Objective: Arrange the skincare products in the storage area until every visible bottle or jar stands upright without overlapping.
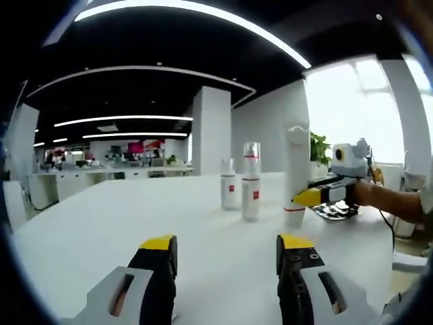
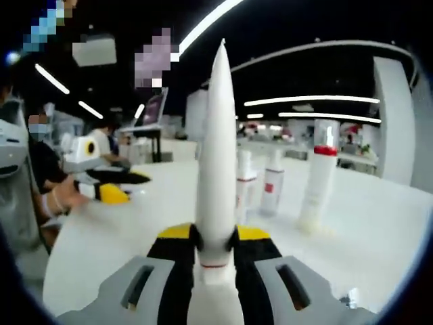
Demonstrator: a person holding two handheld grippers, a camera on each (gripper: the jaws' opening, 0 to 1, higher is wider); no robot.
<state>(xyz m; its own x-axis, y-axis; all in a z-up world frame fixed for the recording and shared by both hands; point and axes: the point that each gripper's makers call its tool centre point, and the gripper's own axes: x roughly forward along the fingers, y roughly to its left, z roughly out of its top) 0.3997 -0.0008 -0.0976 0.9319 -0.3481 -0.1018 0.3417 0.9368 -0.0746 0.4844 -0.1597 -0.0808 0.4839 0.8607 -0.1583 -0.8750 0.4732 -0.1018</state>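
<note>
Right gripper view: right claw (image 2: 215, 238) grips white tube (image 2: 218, 156).

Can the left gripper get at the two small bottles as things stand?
Probably yes. The left gripper is open and holds nothing, and bare table lies between it and the two small bottles. The right gripper, shut on a tube, is off to one side.

Open-plan office. Dark ceiling with long curved LED light strips (image 1: 203, 13), white square pillar (image 1: 211, 128), rows of white desks (image 1: 74, 179) with people seated far back. Big bright window (image 1: 352, 108) with a potted plant (image 1: 318, 150) beside it. Large white table (image 1: 135, 217) up front; a monitor (image 2: 153, 108) on a stand in the right gripper view.
</note>
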